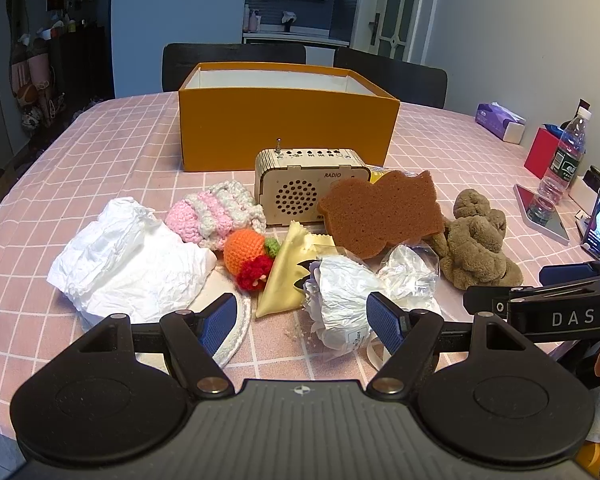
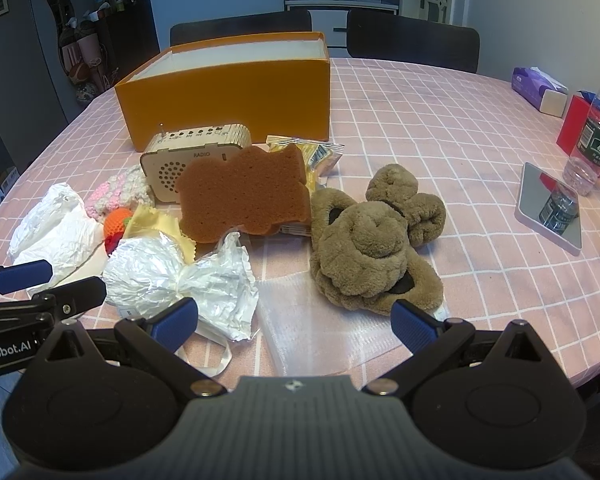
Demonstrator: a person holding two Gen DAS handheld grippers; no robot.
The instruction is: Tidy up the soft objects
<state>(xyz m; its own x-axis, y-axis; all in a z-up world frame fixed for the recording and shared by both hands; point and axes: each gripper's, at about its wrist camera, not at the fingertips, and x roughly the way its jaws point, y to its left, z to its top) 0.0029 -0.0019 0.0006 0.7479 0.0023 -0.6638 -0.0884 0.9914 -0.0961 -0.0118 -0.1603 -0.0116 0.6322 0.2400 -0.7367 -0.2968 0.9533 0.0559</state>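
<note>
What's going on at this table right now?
A person holds two open grippers over a pile of soft things in front of an orange box. The left gripper hovers near a crumpled plastic bag; the right gripper faces a brown plush toy. Neither grips anything, and no item is visible inside the box.

The brown sponge hides half the wooden radio and snack packet.

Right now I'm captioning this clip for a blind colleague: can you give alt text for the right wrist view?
The open right gripper hovers over a pink checked table, aimed at a brown plush toy and crumpled white plastic bag. Behind lie a brown sponge leaning on a wooden radio, and an open orange box.
</note>
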